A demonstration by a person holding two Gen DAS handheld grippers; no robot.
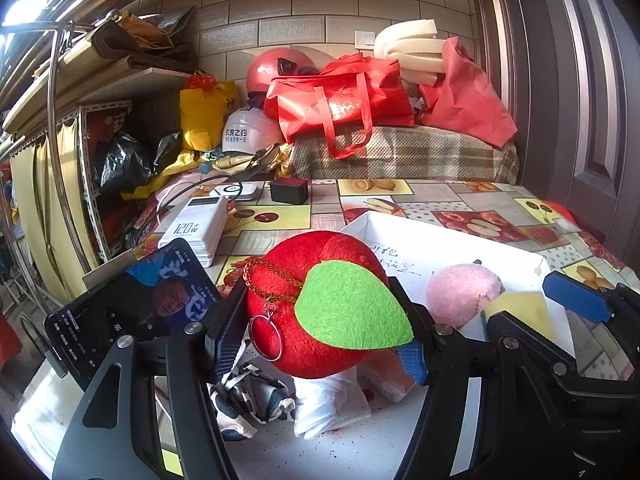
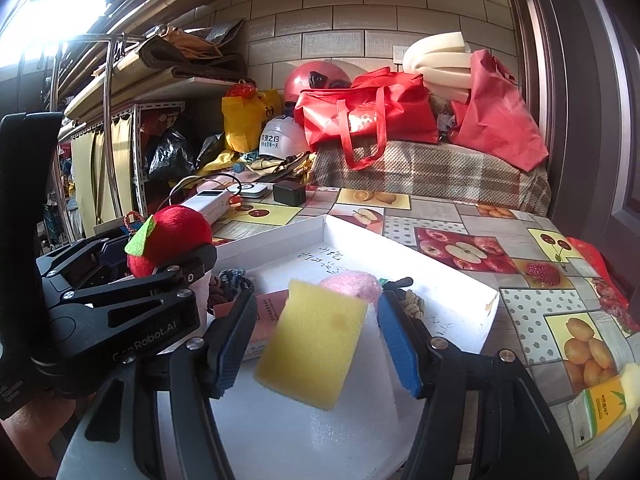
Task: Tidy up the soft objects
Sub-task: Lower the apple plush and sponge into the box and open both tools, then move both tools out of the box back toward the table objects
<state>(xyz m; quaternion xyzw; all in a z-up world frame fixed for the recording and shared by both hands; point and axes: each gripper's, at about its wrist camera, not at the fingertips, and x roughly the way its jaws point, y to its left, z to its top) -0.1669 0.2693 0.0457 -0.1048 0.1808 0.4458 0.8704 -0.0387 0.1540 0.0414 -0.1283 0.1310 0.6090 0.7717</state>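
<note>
A white tray fills the middle of the worktop. My left fingers clasp the red plush apple at centre frame, over the tray's near left corner. The yellow sponge hangs loose between my parted right fingers, touching neither pad, low centre.

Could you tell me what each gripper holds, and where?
Left gripper: red plush apple, by its sides. Right gripper: nothing; yellow foam sponge loose between open jaws.

Red tote bag on plaid cushion, white helmet, power bank, phone
</note>
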